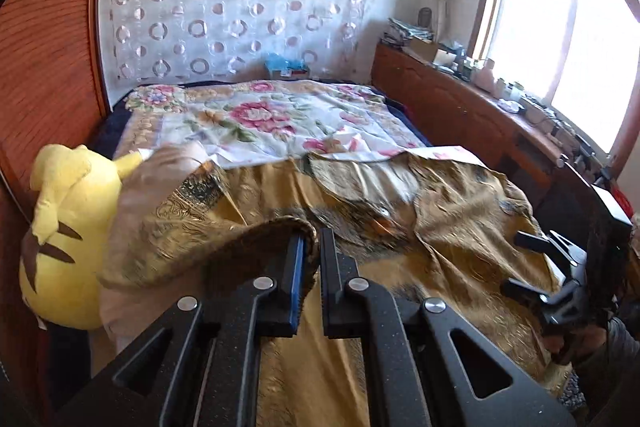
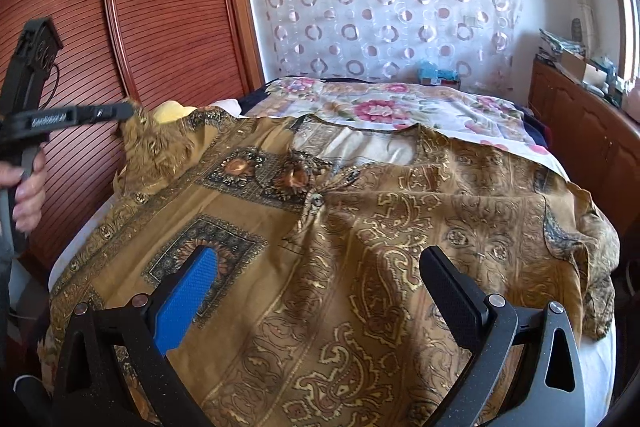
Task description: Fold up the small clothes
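On the bed: gold paisley shirt (image 2: 360,227) spread front-up, left sleeve lifted.

Far left, a wooden slatted wardrobe (image 2: 160,7) stands beside the bed (image 1: 256,115); a yellow plush toy (image 1: 68,227) sits at the bed's left edge, partly behind the raised cloth. Left gripper (image 1: 313,267) has its jaws pinched together on the shirt's left sleeve (image 2: 154,151), fabric bunched between the fingers and draped up over them; a hand (image 2: 28,191) holds its handle in the right wrist view. Shirt body lies across the near end of the bed over a floral quilt (image 2: 400,107), collar toward the curtain (image 2: 380,7), a button at the placket. Right gripper (image 2: 320,291) hovers over the lower front with its jaws spread wide, nothing between them; contact with the cloth cannot be told. Far right, a cluttered wooden cabinet (image 1: 460,107) runs under the window (image 1: 560,39).
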`<state>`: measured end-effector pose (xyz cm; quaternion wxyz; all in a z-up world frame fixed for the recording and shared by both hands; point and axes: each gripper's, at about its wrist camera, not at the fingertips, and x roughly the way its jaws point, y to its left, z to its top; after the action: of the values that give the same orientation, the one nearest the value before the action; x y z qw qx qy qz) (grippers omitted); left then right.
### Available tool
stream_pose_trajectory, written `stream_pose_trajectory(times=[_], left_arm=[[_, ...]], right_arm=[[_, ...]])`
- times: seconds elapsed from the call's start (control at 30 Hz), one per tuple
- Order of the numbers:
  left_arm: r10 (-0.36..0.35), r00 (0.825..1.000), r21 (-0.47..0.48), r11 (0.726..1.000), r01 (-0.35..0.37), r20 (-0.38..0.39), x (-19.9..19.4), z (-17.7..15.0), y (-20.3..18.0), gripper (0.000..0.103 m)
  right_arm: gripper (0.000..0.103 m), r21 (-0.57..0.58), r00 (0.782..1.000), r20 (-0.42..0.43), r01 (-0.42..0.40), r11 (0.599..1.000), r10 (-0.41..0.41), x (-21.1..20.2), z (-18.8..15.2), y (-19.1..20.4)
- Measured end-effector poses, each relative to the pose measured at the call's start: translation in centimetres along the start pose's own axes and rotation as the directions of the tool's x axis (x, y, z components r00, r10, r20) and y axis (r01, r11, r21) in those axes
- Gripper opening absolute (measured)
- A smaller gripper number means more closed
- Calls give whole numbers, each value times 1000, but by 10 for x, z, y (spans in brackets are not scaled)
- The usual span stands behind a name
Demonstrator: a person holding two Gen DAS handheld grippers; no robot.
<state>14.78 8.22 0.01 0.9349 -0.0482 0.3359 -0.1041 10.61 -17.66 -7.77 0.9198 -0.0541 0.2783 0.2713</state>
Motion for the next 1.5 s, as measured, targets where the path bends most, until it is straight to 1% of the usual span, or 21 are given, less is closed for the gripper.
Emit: stream_pose_trajectory(times=[0.1, 0.23, 0.3, 0.37, 0.43, 0.5, 0.6, 0.67, 0.7, 0.73, 0.77, 0.93, 1.0, 1.1, 1.2, 1.27, 1.3, 1.33, 1.37, 1.4, 1.5], left_arm=[[19, 1000, 5, 1000, -19, 22, -13, -9, 1, 22], [26, 998, -5, 1000, -26, 62, -35, -18, 5, 37], [36, 996, -12, 999, -35, 79, -45, -24, 10, 39], [64, 994, -14, 998, -63, 89, -52, -31, 13, 40], [79, 992, -15, 997, -78, 98, -59, -39, 17, 42], [95, 990, -28, 995, -93, 104, -62, -48, 22, 42], [134, 984, -45, 991, -130, 115, -70, -63, 31, 45], [145, 983, -61, 989, -138, 113, -74, -70, 38, 45], [143, 984, -72, 988, -136, 108, -76, -75, 44, 45], [143, 984, -78, 988, -135, 106, -77, -78, 46, 45], [146, 984, -85, 987, -137, 106, -78, -81, 50, 45], [189, 977, -93, 979, -180, 99, -84, -89, 64, 45], [196, 976, -103, 977, -186, 98, -85, -92, 67, 45], [197, 974, -108, 977, -186, 108, -90, -97, 69, 45], [197, 974, -105, 977, -185, 110, -93, -100, 70, 45], [195, 975, -103, 977, -184, 105, -93, -102, 71, 45], [197, 974, -105, 977, -186, 107, -93, -103, 71, 45], [195, 975, -107, 977, -184, 109, -94, -104, 71, 45], [191, 975, -111, 978, -179, 110, -94, -105, 70, 45], [188, 976, -112, 978, -176, 110, -93, -105, 70, 45], [176, 979, -107, 980, -165, 105, -88, -106, 67, 45]], right_arm=[[101, -4, 1000, -14, -3, 1000, 2, 1, -2, 4], [96, -11, 999, -25, -25, 1000, 24, 3, 2, 10], [93, -20, 999, -30, -39, 999, 38, 7, 8, 16], [90, -33, 998, -32, -52, 998, 51, 11, 14, 21], [82, -51, 997, -34, -74, 996, 72, 17, 21, 29], [77, -70, 994, -40, -100, 993, 98, 24, 29, 37], [76, -110, 986, -53, -162, 981, 157, 39, 47, 55], [76, -141, 978, -71, -206, 968, 197, 55, 57, 69], [73, -151, 974, -84, -222, 963, 212, 62, 61, 77], [69, -160, 967, -106, -244, 956, 230, 72, 65, 86], [68, -166, 961, -129, -264, 950, 245, 83, 68, 96], [67, -239, 934, -214, -334, 912, 286, 132, 79, 147], [66, -256, 924, -253, -351, 901, 288, 151, 78, 163], [62, -259, 911, -306, -358, 897, 275, 184, 75, 179], [57, -300, 919, -329, -318, 899, 216, 207, 74, 188], [51, -337, 929, -320, -296, 894, 187, 211, 73, 194], [42, -352, 931, -323, -287, 891, 172, 214, 75, 194], [24, -365, 936, -316, -273, 890, 157, 216, 76, 193], [16, -368, 940, -308, -262, 892, 149, 217, 78, 190], [12, -360, 945, -293, -252, 898, 148, 216, 81, 187], [11, -267, 953, -228, -259, 928, 201, 209, 94, 165]])
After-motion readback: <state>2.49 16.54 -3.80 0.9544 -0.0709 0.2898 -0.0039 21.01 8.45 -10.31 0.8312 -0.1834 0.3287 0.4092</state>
